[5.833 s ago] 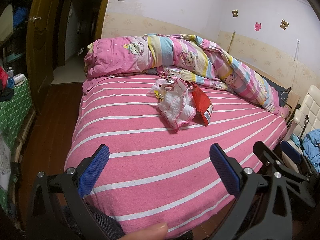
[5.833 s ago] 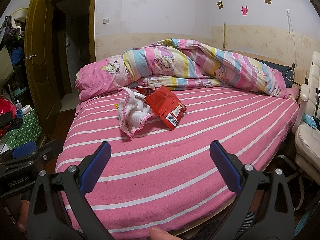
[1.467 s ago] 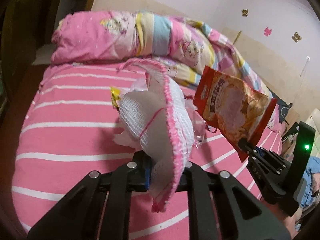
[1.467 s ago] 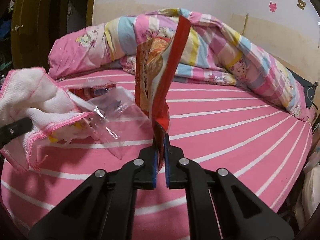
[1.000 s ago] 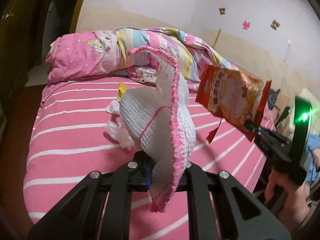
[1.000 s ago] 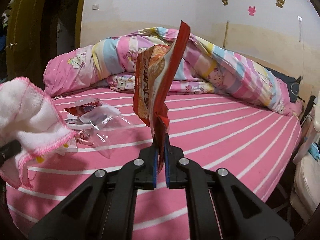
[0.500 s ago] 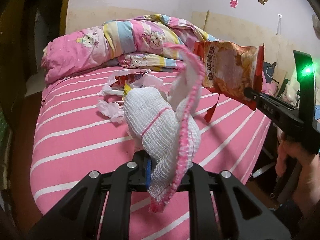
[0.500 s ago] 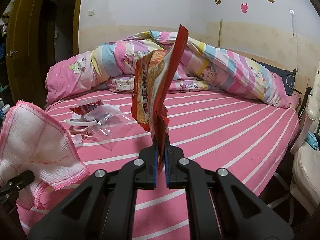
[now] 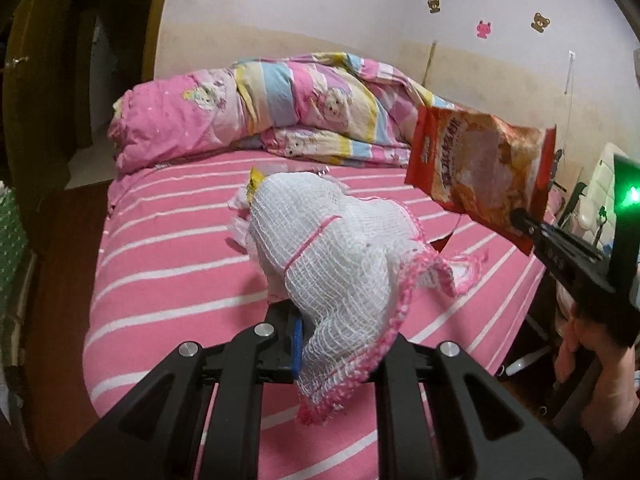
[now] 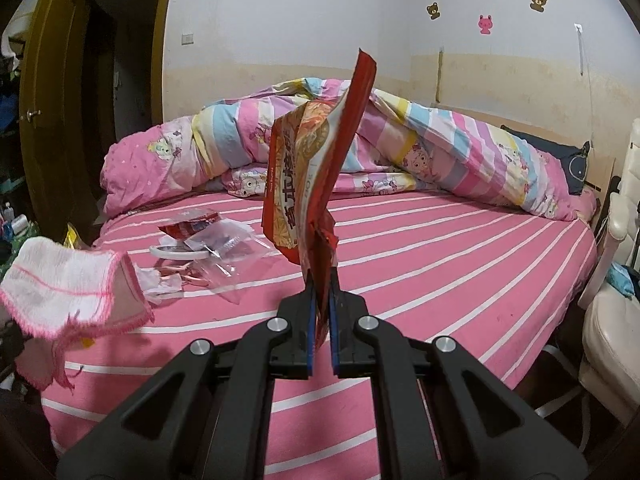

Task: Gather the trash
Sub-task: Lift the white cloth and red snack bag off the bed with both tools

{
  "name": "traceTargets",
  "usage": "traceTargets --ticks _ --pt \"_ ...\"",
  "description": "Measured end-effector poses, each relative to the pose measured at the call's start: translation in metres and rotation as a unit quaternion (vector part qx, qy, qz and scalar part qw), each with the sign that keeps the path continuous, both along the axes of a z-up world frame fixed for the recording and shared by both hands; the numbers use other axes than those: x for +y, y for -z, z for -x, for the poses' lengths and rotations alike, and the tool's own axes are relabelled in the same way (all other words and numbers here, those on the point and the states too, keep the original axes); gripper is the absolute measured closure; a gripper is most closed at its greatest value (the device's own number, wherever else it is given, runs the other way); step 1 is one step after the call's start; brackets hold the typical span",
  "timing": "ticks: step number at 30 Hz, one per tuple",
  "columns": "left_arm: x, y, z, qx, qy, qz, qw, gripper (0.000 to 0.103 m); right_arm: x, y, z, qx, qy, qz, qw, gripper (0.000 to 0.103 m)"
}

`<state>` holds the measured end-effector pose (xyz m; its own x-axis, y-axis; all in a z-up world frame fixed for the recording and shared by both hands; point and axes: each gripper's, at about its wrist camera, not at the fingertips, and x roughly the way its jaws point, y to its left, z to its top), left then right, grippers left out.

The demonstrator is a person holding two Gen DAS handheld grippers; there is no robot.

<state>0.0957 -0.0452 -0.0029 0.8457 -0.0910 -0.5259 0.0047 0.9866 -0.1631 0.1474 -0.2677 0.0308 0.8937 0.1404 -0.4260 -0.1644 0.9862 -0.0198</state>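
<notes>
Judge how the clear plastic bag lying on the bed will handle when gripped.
The clear plastic bag looks thin and crumpled, so probably floppy and very light. Its glossy film may slip between pads. It partly overlaps the white ring, so lifting could drag neighbouring litter.

Both views are lit by dim, warm indoor light with soft shadows. The doorway (image 10: pixel 120 80) is dark. Fisheye distortion bends the walls, the corners go black, and the picture is slightly soft.

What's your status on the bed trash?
Left tongs shut on white cloth. Right tongs shut on red snack bag. Clear wrappers remain on bed.
</notes>
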Motion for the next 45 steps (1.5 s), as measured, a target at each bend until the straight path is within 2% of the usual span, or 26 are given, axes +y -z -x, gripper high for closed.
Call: traceTargets --ticks 5,10,13,19,22,23,24,25,26,27,30,33,39,45 --pt "0.002 -0.017 0.008 -0.018 0.003 -0.002 0.9998 0.091 -0.007 -0.023 0.021 -0.012 -0.002 -0.031 0.999 0.097" --pt "-0.003 -0.031 0.015 -0.033 0.008 -0.007 0.9994 0.091 -0.016 -0.045 0.045 -0.02 -0.008 -0.037 0.999 0.097" --pt "-0.003 -0.031 0.012 -0.025 0.005 -0.005 0.9997 0.09 -0.019 -0.039 0.041 0.0 -0.004 -0.041 0.999 0.097" --pt "0.001 -0.016 0.004 0.004 -0.011 -0.02 0.9997 0.086 -0.011 -0.031 0.041 0.007 -0.007 -0.042 0.999 0.097" --pt "0.007 -0.011 0.007 0.011 -0.019 -0.023 0.9995 0.07 -0.001 -0.029 0.041 0.009 -0.015 -0.035 0.999 0.097" --pt "0.009 -0.009 0.007 0.014 -0.022 -0.022 0.9994 0.061 0.001 -0.03 0.04 0.008 -0.017 -0.037 0.999 0.097" --pt "0.012 -0.007 0.007 0.016 -0.025 -0.02 0.9994 0.059 0.004 -0.03 0.04 0.008 -0.019 -0.037 0.999 0.097" --pt "0.016 -0.006 0.006 0.019 -0.028 -0.016 0.9993 0.06 0.005 -0.029 0.04 0.008 -0.02 -0.037 0.999 0.097" --pt "0.018 -0.005 0.005 0.024 -0.028 -0.011 0.9993 0.068 0.008 -0.029 0.04 0.007 -0.022 -0.037 0.999 0.097" --pt "0.02 -0.005 0.004 0.027 -0.026 -0.004 0.9993 0.083 0.01 -0.028 0.04 0.007 -0.023 -0.037 0.999 0.097" --pt "0.024 -0.005 0.001 0.032 -0.026 0.002 0.9991 0.097 0.011 -0.03 0.042 0.003 -0.026 -0.039 0.999 0.097" --pt "0.026 -0.01 0.001 0.03 -0.029 0.005 0.9991 0.098 0.009 -0.032 0.043 0.0 -0.028 -0.042 0.999 0.097" --pt "0.037 -0.034 0.005 0.023 -0.024 0.039 0.9987 0.097 0.009 -0.033 0.044 -0.001 -0.03 -0.039 0.999 0.097" --pt "0.052 -0.061 -0.022 0.051 0.001 0.089 0.9948 0.096 0.006 -0.031 0.044 0.0 -0.027 -0.046 0.999 0.097"
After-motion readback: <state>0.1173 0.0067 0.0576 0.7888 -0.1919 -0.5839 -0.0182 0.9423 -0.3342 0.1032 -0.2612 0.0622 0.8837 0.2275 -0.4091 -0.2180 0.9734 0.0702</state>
